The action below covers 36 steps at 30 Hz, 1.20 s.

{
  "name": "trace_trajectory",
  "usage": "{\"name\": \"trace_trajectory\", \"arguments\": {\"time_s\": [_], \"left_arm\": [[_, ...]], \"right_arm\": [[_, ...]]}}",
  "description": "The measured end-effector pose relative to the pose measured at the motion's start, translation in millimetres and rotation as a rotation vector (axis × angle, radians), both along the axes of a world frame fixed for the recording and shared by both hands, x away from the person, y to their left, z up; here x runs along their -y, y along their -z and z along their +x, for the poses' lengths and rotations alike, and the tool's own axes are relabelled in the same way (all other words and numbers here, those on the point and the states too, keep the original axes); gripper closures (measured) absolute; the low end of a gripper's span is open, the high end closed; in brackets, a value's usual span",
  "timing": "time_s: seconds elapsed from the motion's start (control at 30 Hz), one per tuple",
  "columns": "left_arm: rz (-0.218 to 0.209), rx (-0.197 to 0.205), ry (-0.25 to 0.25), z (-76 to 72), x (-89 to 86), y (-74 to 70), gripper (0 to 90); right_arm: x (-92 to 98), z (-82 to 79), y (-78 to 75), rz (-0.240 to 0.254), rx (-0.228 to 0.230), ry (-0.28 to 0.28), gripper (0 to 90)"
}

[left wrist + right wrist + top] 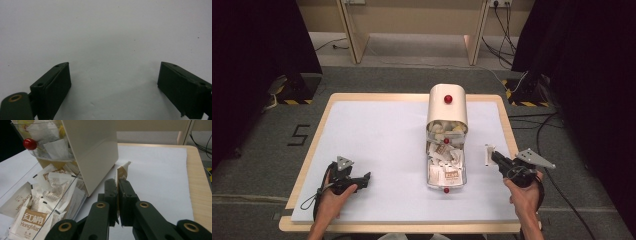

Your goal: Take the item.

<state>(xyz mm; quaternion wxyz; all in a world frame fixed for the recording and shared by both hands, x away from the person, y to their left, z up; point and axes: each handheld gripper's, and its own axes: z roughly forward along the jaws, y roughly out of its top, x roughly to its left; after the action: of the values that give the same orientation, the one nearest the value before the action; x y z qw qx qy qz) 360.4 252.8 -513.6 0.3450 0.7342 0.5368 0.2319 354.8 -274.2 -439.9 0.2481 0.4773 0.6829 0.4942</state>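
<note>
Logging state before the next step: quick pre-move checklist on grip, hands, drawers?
1. Right gripper shut on a sachet: ok.
2. Sachet out of the drawers, over the white mat: ok.
3. Left gripper open, nothing between its jaws: ok.
4. Left gripper apart from the dispenser: ok.
5. Lower drawer pulled out, sachets in reach: ok.
6. Where the sachet should go: cannot tell.

Dark curtains [257, 50], floor cables [504, 30]
</note>
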Motion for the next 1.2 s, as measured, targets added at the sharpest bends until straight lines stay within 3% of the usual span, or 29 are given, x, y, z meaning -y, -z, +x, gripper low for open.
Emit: {"name": "trace_trajectory", "arguments": {"time_s": [1.2], "left_arm": [[0.001,0.0,0.001,0.0,-0.1,0.0,10.6]], "right_arm": [[1.6,13.3,25.5,-0.015,-0.081,0.01,86.4]]}}
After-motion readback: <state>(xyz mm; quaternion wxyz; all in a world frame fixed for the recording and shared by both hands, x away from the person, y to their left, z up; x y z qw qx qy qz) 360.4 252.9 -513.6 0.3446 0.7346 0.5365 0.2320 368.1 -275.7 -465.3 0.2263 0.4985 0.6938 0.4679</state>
